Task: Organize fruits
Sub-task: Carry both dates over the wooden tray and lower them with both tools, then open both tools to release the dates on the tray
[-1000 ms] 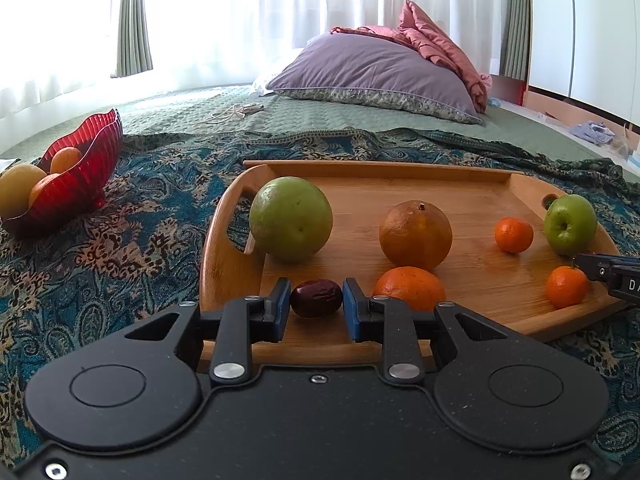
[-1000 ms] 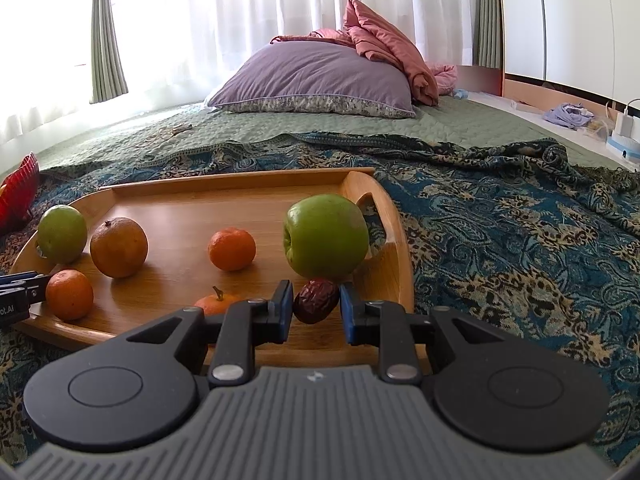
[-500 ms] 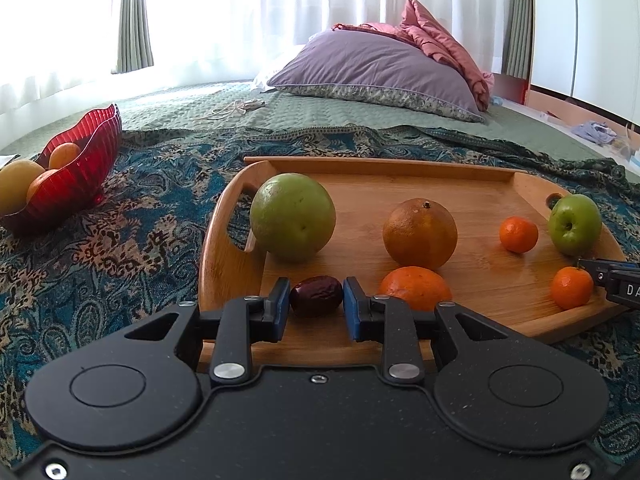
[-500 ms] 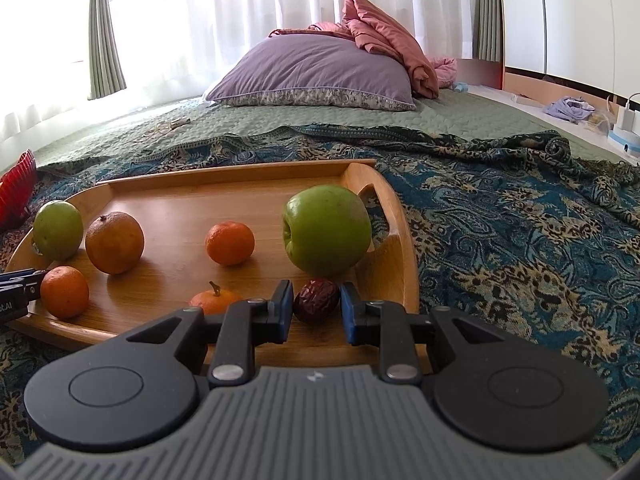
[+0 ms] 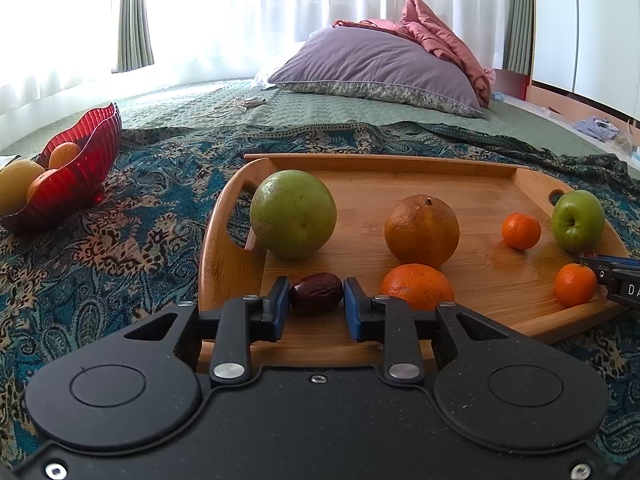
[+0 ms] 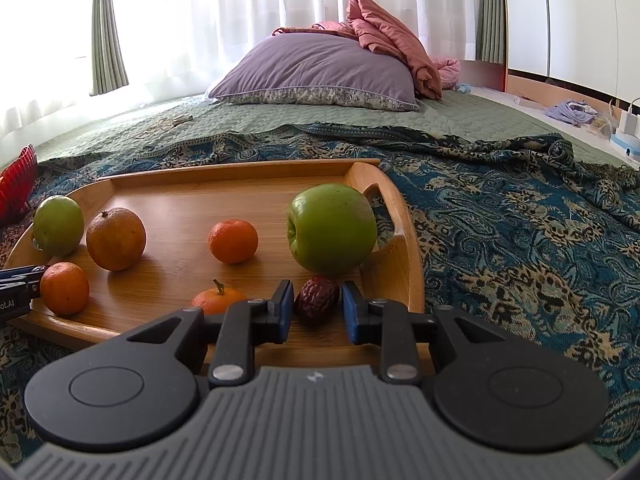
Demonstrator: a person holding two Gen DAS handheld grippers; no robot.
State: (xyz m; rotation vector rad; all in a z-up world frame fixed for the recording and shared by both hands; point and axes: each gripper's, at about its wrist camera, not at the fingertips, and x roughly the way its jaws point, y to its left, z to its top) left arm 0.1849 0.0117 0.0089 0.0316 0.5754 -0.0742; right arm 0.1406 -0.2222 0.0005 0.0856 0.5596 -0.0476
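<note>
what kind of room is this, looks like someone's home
Most likely a bedroom: the wooden tray of fruit sits on a patterned blanket spread over a bed, with a purple pillow at its head and curtains over a bright window behind.

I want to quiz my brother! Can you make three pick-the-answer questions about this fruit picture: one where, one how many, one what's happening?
1. Where is the red bowl?
A on the floor
B on the blanket, left of the wooden tray
C hanging up

2. How many green apples are on the tray?
A two
B one
C four

3. What is the left gripper doing?
A open, empty
B gripping an orange
C shut on a date

Answers: B, the bowl sits on the blanket off the tray's left end; A, one apple at each end; C, its jaws press the date.
</note>
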